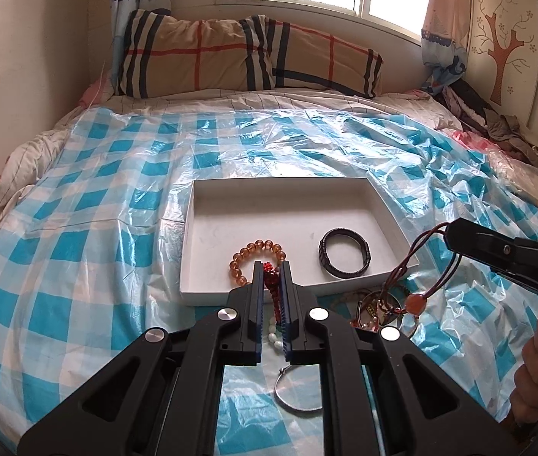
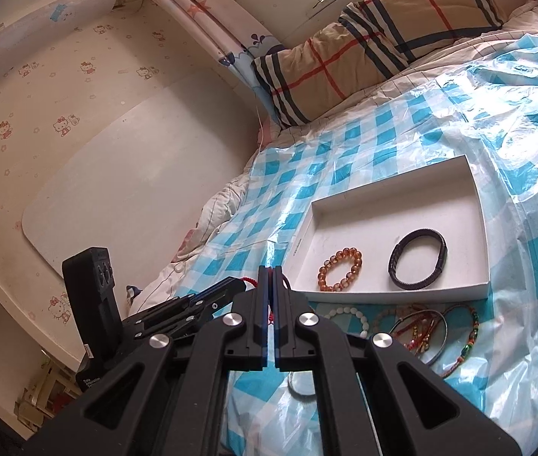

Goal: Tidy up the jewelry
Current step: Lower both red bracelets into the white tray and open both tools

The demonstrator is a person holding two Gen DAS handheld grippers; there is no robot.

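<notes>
A white tray (image 1: pixel 379 199) lies on the bed with an amber bead bracelet (image 1: pixel 257 249) and a black braided bracelet (image 1: pixel 345 256) inside; it also shows in the right wrist view (image 2: pixel 478 205). My left gripper (image 1: pixel 272 271) is shut on a red beaded bracelet (image 1: pixel 272 285) at the tray's near edge. My right gripper (image 2: pixel 271 271) is shut on a red cord bracelet (image 1: pixel 430 250), lifted right of the tray. Several loose bracelets (image 2: pixel 428 326) and a white bead bracelet (image 2: pixel 348 313) lie in front of the tray.
A blue-and-white checked plastic sheet (image 1: pixel 98 197) covers the bed. A plaid pillow (image 1: pixel 246 57) lies at the head under the window. A pile of clothes (image 1: pixel 497 121) sits at the far right. A thin silver bangle (image 1: pixel 297 395) lies near me.
</notes>
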